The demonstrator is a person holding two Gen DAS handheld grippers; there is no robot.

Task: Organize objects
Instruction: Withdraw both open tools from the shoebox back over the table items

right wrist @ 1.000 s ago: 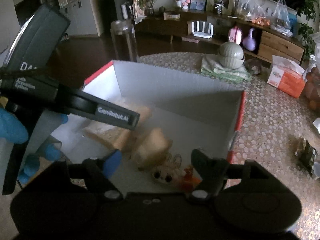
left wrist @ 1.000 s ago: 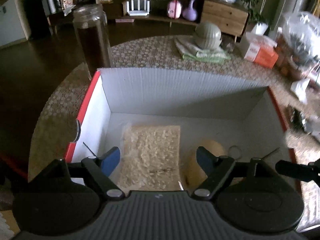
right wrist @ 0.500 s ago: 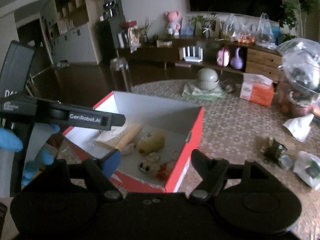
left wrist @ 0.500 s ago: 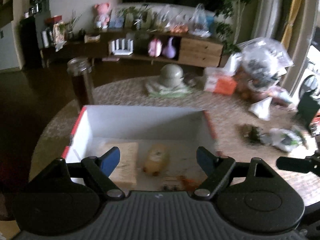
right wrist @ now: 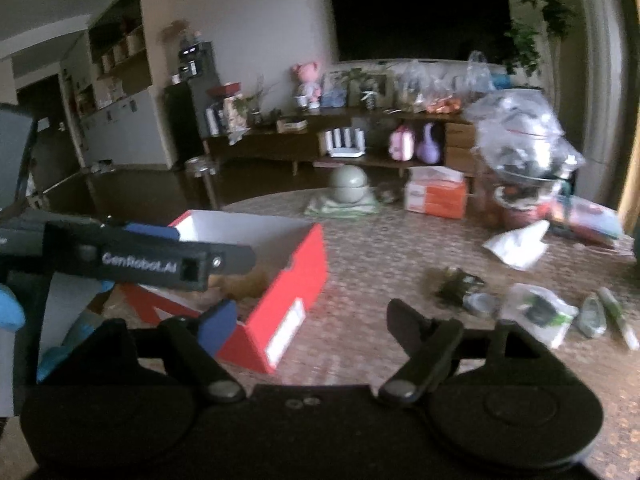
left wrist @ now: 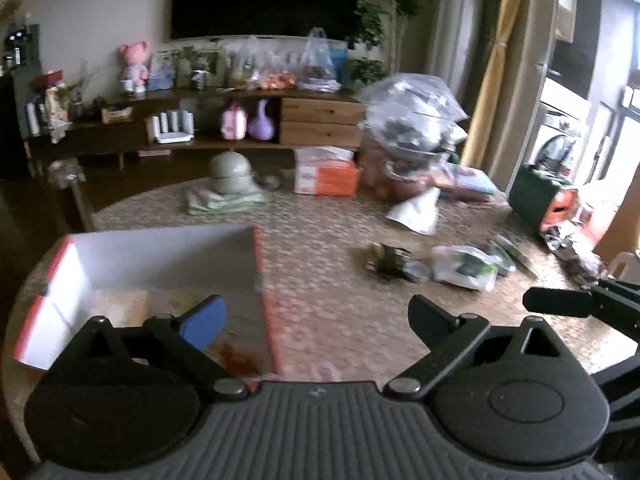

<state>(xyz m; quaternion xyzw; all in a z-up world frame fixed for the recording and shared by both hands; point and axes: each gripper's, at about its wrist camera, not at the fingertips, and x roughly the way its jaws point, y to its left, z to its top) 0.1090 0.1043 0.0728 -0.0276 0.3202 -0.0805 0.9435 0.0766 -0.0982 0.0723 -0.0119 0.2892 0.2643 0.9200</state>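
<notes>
We look across a living room with a dark television on the far wall and a low wooden sideboard (left wrist: 208,136) under it; in front stands a round bench (left wrist: 332,240) with a patterned cover. The red box (left wrist: 160,280) sits at the bench's near left edge, open at the top, white inside, its long axis running from the near edge toward the far side in the right wrist view. A pale flat block (left wrist: 120,304) lies on its floor against the left wall, and a small red-orange thing (left wrist: 240,360) lies at its near right corner. Our left gripper (left wrist: 316,316) hovers above the box's right wall, fingers apart and empty. Our right gripper (right wrist: 312,320) hangs over the bench just right of the box, fingers apart and empty too. Toward the right edge lie a dark packet (left wrist: 390,260) and a clear bag (left wrist: 468,268), close together. At the far side sit stacked green bowls (left wrist: 230,172) on a folded cloth and an orange tissue box (left wrist: 326,174).
</notes>
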